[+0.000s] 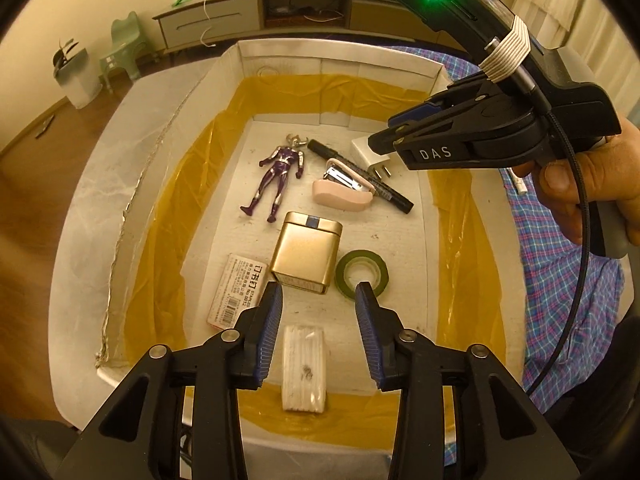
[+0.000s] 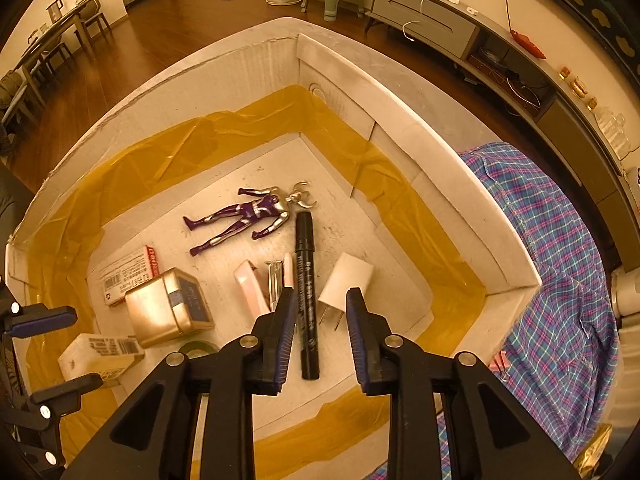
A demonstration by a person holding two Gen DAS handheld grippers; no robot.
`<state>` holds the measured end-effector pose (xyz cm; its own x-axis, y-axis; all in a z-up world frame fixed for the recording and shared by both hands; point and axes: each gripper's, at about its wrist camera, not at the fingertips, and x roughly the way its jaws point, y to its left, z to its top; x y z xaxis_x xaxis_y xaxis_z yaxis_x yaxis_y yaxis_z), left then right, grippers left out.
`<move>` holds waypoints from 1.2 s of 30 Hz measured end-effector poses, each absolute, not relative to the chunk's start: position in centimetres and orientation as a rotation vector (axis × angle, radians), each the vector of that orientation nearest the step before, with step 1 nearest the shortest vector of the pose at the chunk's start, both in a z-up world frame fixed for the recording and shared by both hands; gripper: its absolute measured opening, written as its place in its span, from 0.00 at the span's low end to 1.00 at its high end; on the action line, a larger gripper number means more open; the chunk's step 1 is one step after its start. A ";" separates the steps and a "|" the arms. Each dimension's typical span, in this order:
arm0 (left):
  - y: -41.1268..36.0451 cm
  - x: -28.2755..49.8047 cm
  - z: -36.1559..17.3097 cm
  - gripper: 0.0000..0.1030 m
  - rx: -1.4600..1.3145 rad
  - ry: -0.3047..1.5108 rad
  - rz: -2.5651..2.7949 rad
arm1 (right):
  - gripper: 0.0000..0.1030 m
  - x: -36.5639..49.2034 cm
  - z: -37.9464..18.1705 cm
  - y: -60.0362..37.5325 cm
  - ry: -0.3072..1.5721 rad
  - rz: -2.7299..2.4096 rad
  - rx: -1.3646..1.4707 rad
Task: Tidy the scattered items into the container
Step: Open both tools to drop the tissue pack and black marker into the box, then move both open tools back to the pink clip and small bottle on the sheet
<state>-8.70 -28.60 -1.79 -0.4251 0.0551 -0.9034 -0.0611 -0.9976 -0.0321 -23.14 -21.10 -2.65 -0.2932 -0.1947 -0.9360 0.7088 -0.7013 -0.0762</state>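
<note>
Inside the white foam container, on its floor: black marker, long axis running from the near edge toward the purple figure, lying flat between charger plug and pink stapler. Straight above that marker, right gripper, jaws parted, holding nothing, pads clear of the marker below. Pointing steeply down into the box, gripped by a hand seen at the right of the left wrist view.

Further left, gold tin lying flat beside green tape roll and staple box; white packet nearest the front wall. Over these, left gripper, wide apart, empty, tips hovering over tin edge and tape roll, likewise aimed steeply downward. Outside the container, plaid cloth against its right wall.
</note>
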 end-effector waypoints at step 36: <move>-20.7 0.0 5.7 0.45 -1.297 0.014 2.808 | 0.48 -12.9 3.4 -10.0 0.418 -2.066 1.121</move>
<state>0.01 -20.68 5.71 -0.6472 0.0402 -0.7612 -0.0479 -0.9988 -0.0121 -12.90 -9.98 3.42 -0.3479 -0.4501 -0.8224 0.7342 -0.6763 0.0595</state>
